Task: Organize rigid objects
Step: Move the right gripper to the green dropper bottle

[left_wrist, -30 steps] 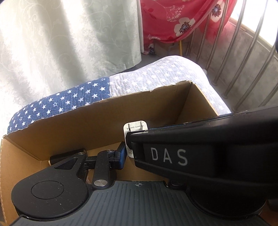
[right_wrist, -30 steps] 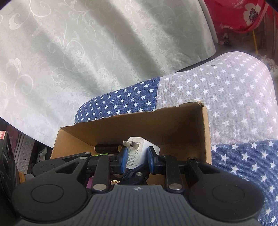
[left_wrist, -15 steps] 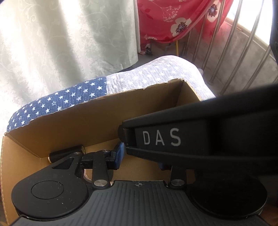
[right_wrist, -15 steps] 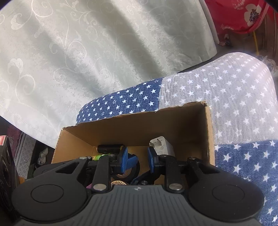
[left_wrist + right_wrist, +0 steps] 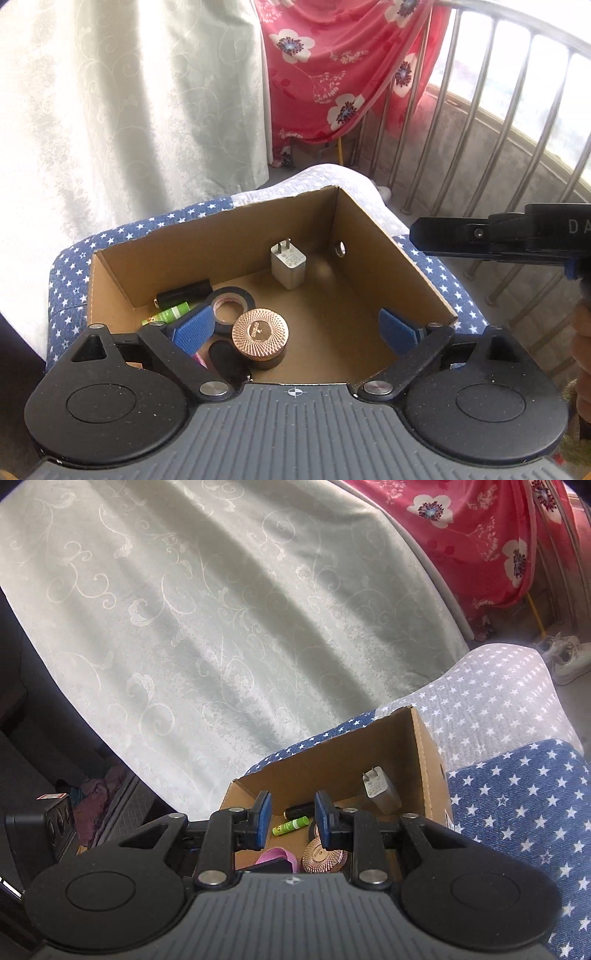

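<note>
You're looking into a cardboard box (image 5: 376,258) of matt brown corrugated board, its cut edges rough. Inside, the charger (image 5: 289,266) is smooth white plastic with metal prongs, the tape roll (image 5: 232,302) is glossy black, and the round lid (image 5: 260,329) gleams coppery metal with fine ridged engraving. The star-print cloth (image 5: 66,280) beneath looks soft and woven. Your left tool (image 5: 299,328) has grainy matt black plastic arms, and its pads (image 5: 194,326) are ribbed blue.

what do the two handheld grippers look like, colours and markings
Both grippers, left gripper and right gripper, match: black linkage arms with round black discs and silver pivot bolts, blue ribbed pads on the jaws, and a grey ridged body. The right one's side carries white "DA" lettering.
</note>
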Demonstrator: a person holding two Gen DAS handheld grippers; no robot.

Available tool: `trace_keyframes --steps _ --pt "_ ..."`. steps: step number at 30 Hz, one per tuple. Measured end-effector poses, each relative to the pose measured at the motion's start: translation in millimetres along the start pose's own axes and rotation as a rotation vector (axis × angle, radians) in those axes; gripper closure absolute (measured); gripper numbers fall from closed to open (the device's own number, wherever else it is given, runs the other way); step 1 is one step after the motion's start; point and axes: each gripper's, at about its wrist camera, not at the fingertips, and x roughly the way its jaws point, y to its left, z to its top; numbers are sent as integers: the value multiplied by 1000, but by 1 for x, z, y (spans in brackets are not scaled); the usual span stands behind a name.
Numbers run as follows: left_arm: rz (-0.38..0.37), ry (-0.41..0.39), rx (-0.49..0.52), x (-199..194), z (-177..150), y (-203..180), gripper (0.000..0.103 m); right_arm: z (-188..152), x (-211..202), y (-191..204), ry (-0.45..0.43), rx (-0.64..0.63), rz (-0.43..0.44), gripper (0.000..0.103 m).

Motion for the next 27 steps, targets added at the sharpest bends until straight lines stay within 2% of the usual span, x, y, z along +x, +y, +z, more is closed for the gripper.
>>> trace_keyframes --steps 5,10,13,17,20,22,24,27 --pt "4 -111 18 -57 -53 17 3 -53 -41 10 -60 0 74 74" --pt "67 -163 53 -80 -107 20 2 -95 -41 32 -52 -47 77 74" --pt "88 -188 63 -78 -135 17 3 -113 -22 53 -3 -119 43 74" --pt "65 -181 79 -58 -159 8 5 -130 15 80 77 -230 -14 74" --pt "76 -173 73 -40 -168 4 11 -141 40 97 108 -317 -46 74" --pt "88 -184 80 -31 -174 4 22 -148 53 106 111 -385 -82 74" --pt "113 -177 82 -22 -179 4 27 -152 65 113 116 -448 -110 74" --pt "92 -164 70 -15 -184 8 33 -159 78 119 123 -528 -140 74"
